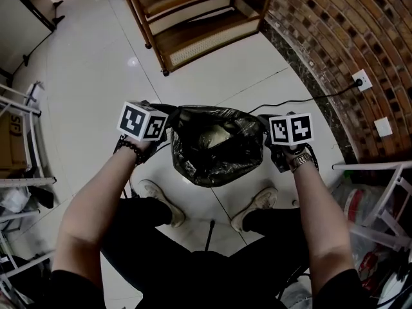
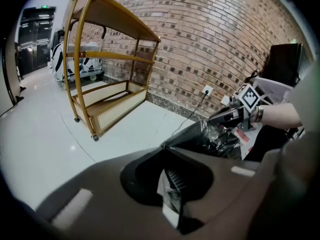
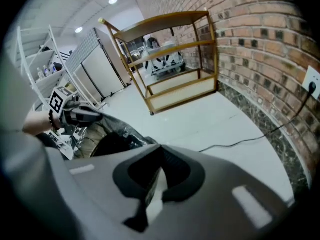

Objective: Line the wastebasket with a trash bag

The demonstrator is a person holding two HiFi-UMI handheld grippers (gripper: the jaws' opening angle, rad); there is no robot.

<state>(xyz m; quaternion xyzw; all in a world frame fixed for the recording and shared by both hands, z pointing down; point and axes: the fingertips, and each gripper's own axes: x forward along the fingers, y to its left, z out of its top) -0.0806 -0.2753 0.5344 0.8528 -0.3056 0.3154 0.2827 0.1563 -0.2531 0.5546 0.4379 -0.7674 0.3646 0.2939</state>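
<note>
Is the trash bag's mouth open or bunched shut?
Open: the trash bag is stretched wide between the left gripper and right gripper, both shut on its rim.

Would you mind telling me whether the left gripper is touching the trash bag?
Touching: the left gripper view shows the left gripper shut on the trash bag.

The glossy black trash bag (image 1: 215,156) hangs crinkled, its mouth stretched wide open from left to right, just above the floor (image 1: 96,76).
</note>
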